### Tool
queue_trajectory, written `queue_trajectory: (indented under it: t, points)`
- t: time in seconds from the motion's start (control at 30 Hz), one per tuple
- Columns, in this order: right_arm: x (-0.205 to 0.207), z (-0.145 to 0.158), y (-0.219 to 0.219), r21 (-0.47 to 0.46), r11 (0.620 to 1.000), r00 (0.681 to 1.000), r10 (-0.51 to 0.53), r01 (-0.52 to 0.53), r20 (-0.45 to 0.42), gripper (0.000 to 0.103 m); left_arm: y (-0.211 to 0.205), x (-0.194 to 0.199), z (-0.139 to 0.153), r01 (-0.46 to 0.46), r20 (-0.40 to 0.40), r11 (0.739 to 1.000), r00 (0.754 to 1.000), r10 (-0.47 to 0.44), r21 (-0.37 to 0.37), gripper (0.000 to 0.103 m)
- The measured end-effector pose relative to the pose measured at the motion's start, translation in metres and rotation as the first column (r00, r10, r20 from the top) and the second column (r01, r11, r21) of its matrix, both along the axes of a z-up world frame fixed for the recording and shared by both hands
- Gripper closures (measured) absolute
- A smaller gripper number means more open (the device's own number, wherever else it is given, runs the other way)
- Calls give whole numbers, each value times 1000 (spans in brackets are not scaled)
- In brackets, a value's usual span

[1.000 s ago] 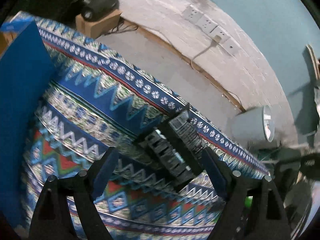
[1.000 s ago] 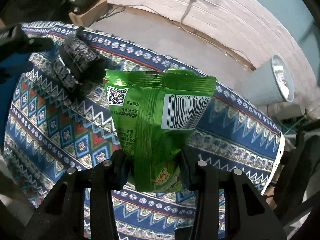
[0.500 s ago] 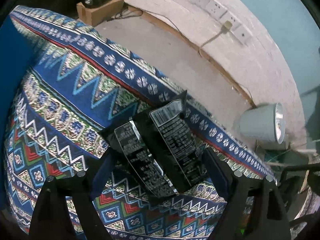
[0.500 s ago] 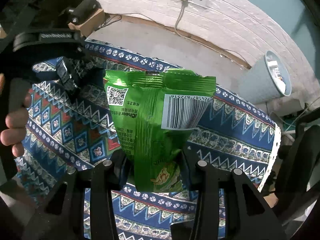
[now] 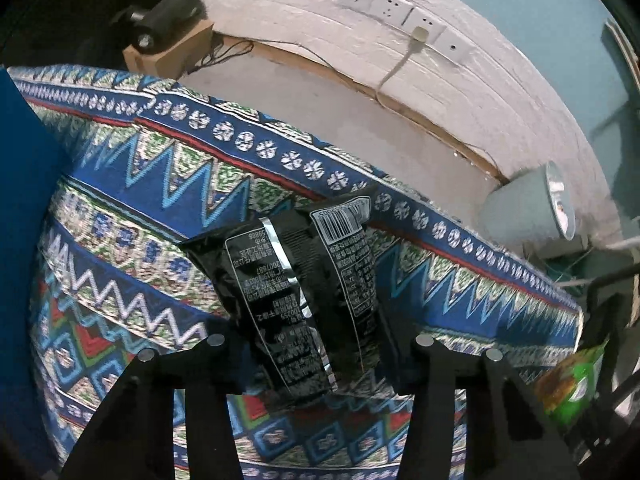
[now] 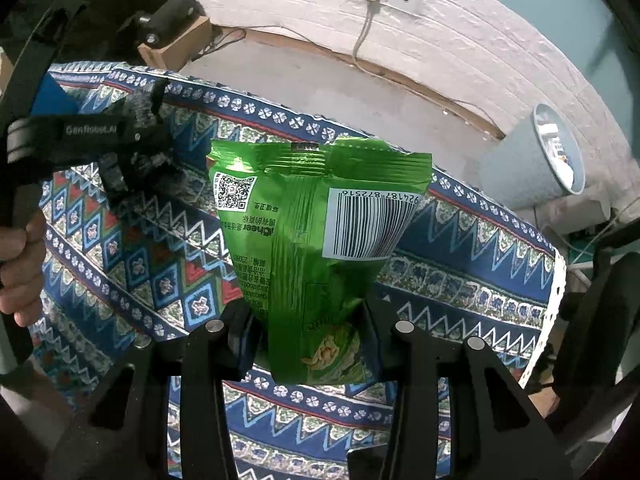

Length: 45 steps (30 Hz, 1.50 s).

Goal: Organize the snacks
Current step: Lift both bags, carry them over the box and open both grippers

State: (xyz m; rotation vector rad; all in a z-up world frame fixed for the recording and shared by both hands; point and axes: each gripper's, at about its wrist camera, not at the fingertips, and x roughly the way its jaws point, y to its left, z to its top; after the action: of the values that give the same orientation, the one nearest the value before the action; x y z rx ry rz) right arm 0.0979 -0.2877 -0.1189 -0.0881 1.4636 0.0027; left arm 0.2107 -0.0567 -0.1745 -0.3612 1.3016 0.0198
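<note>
We hold a black snack packet (image 5: 308, 300) pinched in our left gripper (image 5: 316, 354) and a green snack bag (image 6: 316, 256) clamped in our right gripper (image 6: 310, 342), both lifted over the patterned tablecloth (image 6: 460, 280), apparently mid-carry and next needing a drop-off spot, which lies out of view.

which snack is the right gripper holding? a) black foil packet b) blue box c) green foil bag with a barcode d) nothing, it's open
c: in the right wrist view the right gripper is shut on the green foil snack bag with a white barcode label, pinched at its lower end between the fingers, above the blue patterned tablecloth.
</note>
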Motion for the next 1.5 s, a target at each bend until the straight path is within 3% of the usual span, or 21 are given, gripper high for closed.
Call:
queue_trajectory:
  t: [0.33, 0.7, 1.07, 1.5]
  points:
    - [-4, 8, 15, -9, 1000, 1000, 22, -22, 16, 62, 18, -19, 9, 77, 31, 996, 996, -78, 35, 67]
    - [-8, 24, 36, -16, 998, 997, 55, -55, 48, 62, 36, -62, 23, 173, 44, 981, 983, -177, 85, 68]
    - [-13, 47, 66, -3, 995, 989, 103, -103, 104, 62, 53, -106, 74, 265, 123, 940, 948, -295, 214, 68]
    - [-11, 94, 130, 59, 978, 960, 181, -198, 216, 62, 86, -152, 131, 240, 253, 912, 909, -332, 333, 68]
